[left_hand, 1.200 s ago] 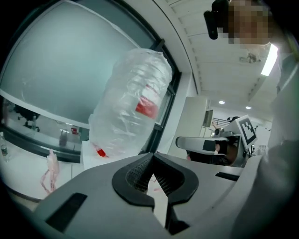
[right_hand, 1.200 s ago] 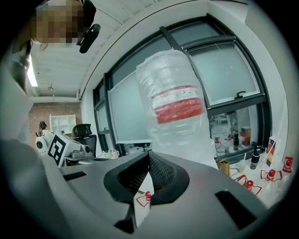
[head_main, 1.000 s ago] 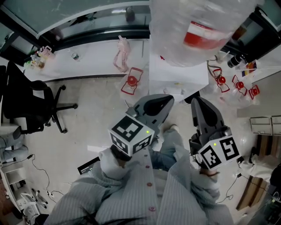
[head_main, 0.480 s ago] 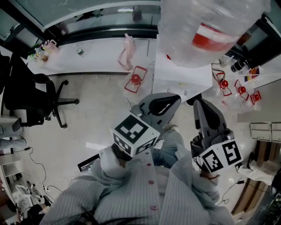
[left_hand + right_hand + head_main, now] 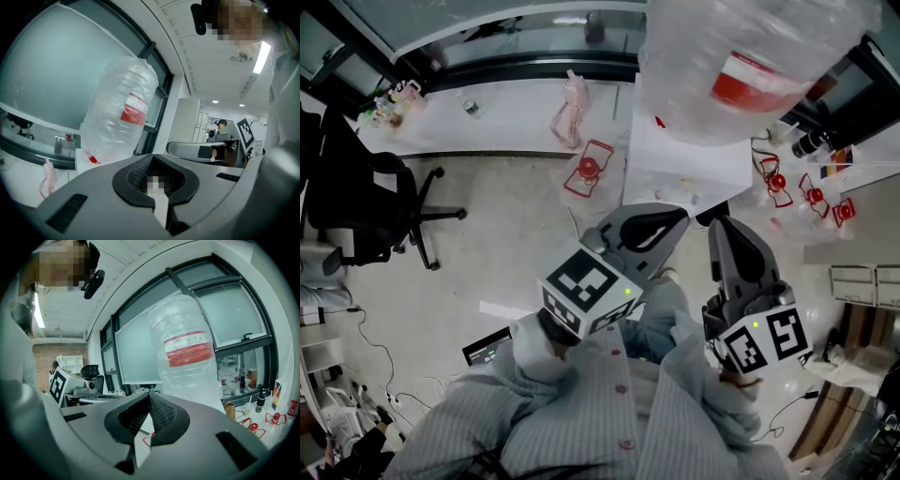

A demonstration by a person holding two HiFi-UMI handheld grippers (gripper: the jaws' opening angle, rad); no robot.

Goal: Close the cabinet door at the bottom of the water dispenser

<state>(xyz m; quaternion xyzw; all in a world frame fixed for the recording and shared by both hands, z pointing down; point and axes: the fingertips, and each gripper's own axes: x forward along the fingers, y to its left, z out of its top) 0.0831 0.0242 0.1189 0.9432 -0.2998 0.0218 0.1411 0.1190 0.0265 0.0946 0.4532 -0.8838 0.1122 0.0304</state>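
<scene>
My left gripper (image 5: 678, 217) and right gripper (image 5: 719, 226), jaws pressed together and empty, face the water dispenser (image 5: 684, 159), its bottle (image 5: 741, 52) upright.

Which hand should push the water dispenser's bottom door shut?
Probably right: the right gripper, shut, sits beside the dark gap under the water dispenser; the left gripper points farther left. Door unseen.

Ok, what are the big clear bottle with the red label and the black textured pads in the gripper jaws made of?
Big clear bottle: probably plastic, glossy; see-through, with rippled highlights on its wall. Black textured pads: likely rubber or soft plastic, matt, with a fine cross-hatched grip pattern.
</scene>
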